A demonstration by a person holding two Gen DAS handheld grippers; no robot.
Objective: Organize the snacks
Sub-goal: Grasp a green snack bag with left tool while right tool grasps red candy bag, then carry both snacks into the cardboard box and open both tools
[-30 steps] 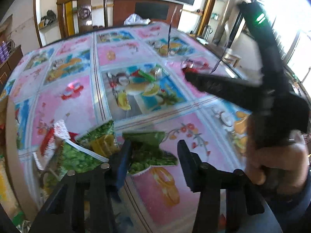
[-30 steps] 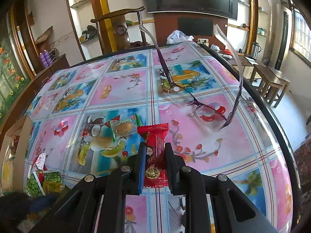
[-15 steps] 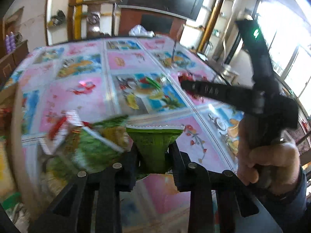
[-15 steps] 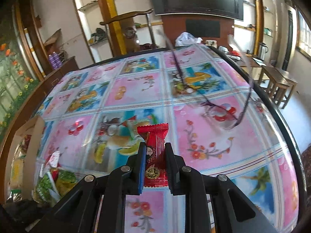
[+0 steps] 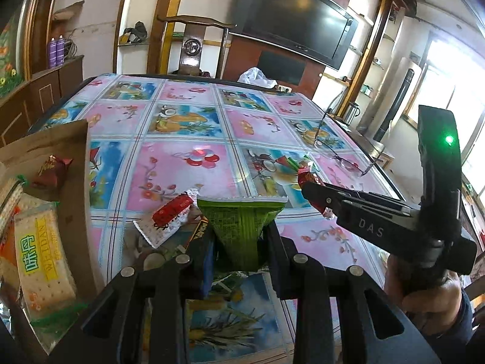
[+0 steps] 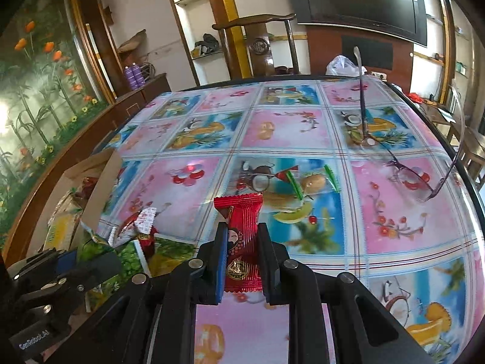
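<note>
This is a living or dining room in a home, because a big flat television hangs on the wall above wooden shelves, a carved wooden chair stands behind the table with a fruit-pattern cloth, and eyeglasses lie on it.

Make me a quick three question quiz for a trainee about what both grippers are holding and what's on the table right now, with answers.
1. True or false: the left gripper is shut on a green snack packet.
2. Which snack does the right gripper hold? A) red snack packet B) cracker pack C) clear wrapped pastry
3. Fill in: the eyeglasses lie on the ____ side of the table in the right wrist view.

Key:
1. True.
2. A; the red snack packet sits between its fingers, while the clear wrapped pastry lies on the table beyond it.
3. Right.
</note>
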